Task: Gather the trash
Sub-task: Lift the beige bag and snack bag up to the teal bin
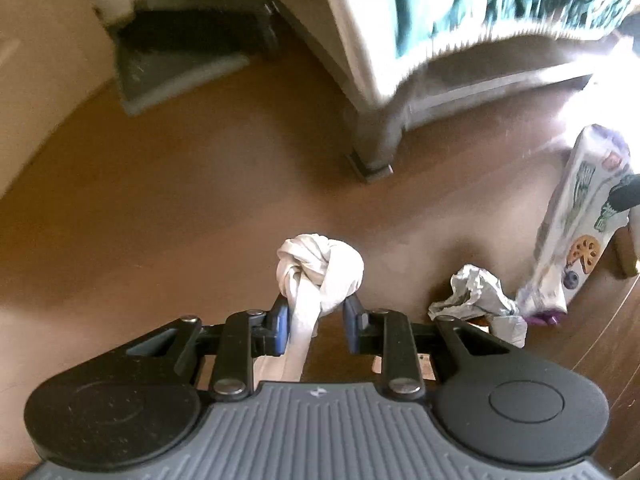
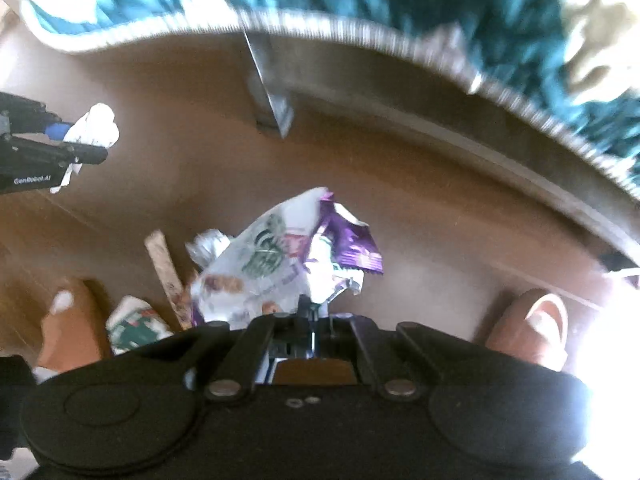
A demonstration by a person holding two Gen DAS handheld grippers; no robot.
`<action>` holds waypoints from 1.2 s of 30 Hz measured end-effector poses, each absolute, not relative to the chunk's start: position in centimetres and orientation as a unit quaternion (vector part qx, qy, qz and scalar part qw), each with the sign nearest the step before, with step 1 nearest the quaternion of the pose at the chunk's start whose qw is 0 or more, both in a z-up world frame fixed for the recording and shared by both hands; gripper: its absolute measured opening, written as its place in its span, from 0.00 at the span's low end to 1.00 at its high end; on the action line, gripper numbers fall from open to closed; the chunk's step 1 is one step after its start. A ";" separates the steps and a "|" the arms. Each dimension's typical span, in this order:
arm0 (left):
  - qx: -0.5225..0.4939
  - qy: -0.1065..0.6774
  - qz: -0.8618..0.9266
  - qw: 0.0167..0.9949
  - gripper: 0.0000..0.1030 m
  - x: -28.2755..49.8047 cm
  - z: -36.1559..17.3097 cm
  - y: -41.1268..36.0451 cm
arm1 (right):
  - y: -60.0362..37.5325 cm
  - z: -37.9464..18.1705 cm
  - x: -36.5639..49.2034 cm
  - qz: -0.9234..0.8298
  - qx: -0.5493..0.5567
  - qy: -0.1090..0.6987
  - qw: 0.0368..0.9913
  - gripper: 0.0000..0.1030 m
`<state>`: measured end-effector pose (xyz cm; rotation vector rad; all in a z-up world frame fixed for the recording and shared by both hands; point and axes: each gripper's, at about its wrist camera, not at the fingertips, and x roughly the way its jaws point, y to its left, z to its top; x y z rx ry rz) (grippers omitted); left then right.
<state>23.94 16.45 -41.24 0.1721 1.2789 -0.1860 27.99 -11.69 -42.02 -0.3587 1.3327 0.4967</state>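
Left wrist view: the left claw is clamped on a knotted white rag — knot beyond its tips, above the floor. The right claw is pinched fully closed on a printed purple-and-white wrapper — crumpled, directly ahead.

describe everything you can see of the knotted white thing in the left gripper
The knotted white bundle looks like soft thin cloth or plastic twisted into a round knot, with a flat tail running down between the fingers toward the camera. The left gripper is closed on it just below the knot, its blue pads pressing each side. It is held clear above the brown floor. In the right wrist view it shows again as a white lump.
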 end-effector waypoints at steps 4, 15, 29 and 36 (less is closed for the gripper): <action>0.084 0.567 -0.059 0.817 0.25 23.1 -35.8 18.0 | -11.9 -36.6 26.9 0.228 -0.162 0.568 0.774 0.00; 0.082 0.456 0.010 0.886 0.26 20.3 -20.4 20.0 | -13.3 -21.5 21.7 0.246 -0.141 0.442 0.851 0.00; 0.090 0.332 0.017 0.939 0.26 17.1 -2.6 16.8 | -14.8 -4.6 17.4 0.233 -0.158 0.274 0.919 0.00; 0.074 0.282 -0.001 0.956 0.26 18.5 5.2 13.4 | -15.5 3.4 18.5 0.208 -0.160 0.192 0.946 0.00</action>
